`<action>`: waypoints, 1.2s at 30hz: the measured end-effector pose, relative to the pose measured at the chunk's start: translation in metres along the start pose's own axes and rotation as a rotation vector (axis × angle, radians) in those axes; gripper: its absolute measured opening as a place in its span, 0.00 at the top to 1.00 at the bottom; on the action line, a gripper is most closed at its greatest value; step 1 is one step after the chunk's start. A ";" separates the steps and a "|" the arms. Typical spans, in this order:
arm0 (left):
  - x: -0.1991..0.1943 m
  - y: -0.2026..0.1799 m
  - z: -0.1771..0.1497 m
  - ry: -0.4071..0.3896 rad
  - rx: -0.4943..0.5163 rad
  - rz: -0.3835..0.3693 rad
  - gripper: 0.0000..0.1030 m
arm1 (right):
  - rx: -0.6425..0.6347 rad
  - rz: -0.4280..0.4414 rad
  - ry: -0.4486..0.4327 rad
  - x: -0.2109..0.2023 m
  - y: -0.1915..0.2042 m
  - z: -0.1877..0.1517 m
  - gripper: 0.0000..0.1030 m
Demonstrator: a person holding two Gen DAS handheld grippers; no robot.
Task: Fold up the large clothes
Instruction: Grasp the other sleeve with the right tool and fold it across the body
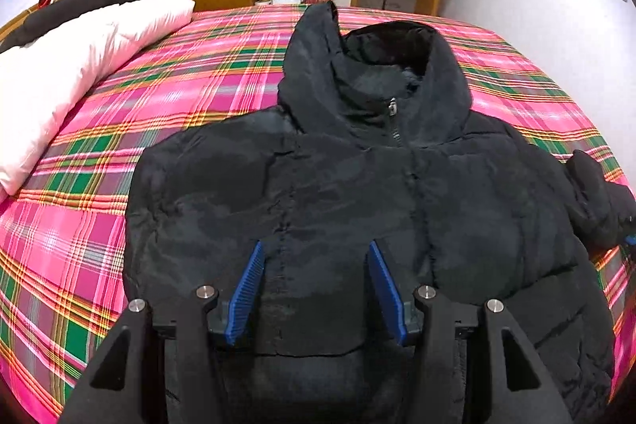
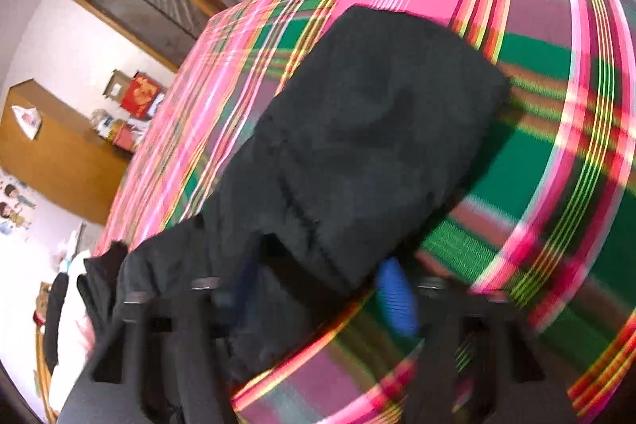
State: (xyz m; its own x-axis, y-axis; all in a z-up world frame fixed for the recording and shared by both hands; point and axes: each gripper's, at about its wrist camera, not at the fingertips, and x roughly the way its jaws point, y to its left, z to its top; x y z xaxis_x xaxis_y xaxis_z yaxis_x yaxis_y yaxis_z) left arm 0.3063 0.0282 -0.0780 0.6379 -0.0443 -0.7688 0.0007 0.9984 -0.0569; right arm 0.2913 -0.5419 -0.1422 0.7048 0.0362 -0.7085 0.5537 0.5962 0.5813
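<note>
1. We see the black hooded puffer jacket (image 1: pixel 357 185) lying front-up on the plaid bedsheet (image 1: pixel 198 74).
2. Our left gripper (image 1: pixel 316 289) hovers open over its hem.
3. Our right gripper (image 2: pixel 318 297) is blurred; its sleeve (image 2: pixel 377 130) lies between the fingers, and we cannot tell whether they grip.

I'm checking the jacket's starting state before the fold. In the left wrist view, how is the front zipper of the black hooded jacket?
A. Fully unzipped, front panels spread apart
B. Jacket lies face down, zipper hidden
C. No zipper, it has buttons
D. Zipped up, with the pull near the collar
D: the zipper pull sits at the collar of the black jacket, whose front is closed and faces up on the plaid bedsheet.
</note>
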 end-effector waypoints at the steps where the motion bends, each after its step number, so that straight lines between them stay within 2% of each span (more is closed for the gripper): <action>1: 0.002 0.000 0.000 0.004 -0.004 0.001 0.45 | 0.021 0.012 0.004 -0.002 -0.002 0.001 0.83; 3: 0.003 0.000 -0.001 0.008 -0.008 -0.004 0.45 | 0.009 0.031 -0.018 -0.017 0.009 0.002 0.90; 8: -0.003 0.000 0.001 0.002 -0.012 -0.018 0.45 | -0.122 0.123 -0.091 -0.067 0.065 -0.009 0.92; 14: -0.011 0.011 0.003 0.002 -0.063 -0.036 0.45 | -0.304 0.248 -0.090 -0.120 0.147 -0.054 0.93; 19: -0.021 0.025 0.009 -0.010 -0.116 -0.050 0.45 | -0.435 0.362 -0.055 -0.144 0.221 -0.091 0.93; 23: -0.028 0.035 0.014 -0.025 -0.157 -0.058 0.45 | -0.511 0.423 0.014 -0.137 0.267 -0.130 0.93; 27: -0.034 0.043 0.018 -0.037 -0.180 -0.070 0.45 | -0.585 0.459 0.124 -0.107 0.306 -0.177 0.93; 31: -0.037 0.049 0.021 -0.048 -0.190 -0.067 0.45 | -0.641 0.463 0.241 -0.065 0.329 -0.225 0.93; 36: -0.040 0.059 0.023 -0.056 -0.223 -0.069 0.45 | -0.680 0.437 0.369 -0.017 0.334 -0.274 0.93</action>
State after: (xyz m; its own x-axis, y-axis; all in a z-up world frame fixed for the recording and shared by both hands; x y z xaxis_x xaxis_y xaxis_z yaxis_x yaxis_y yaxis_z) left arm 0.2985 0.0897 -0.0360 0.6837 -0.1041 -0.7223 -0.1203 0.9601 -0.2523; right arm 0.3429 -0.1233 -0.0456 0.5390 0.5581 -0.6309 -0.1973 0.8118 0.5496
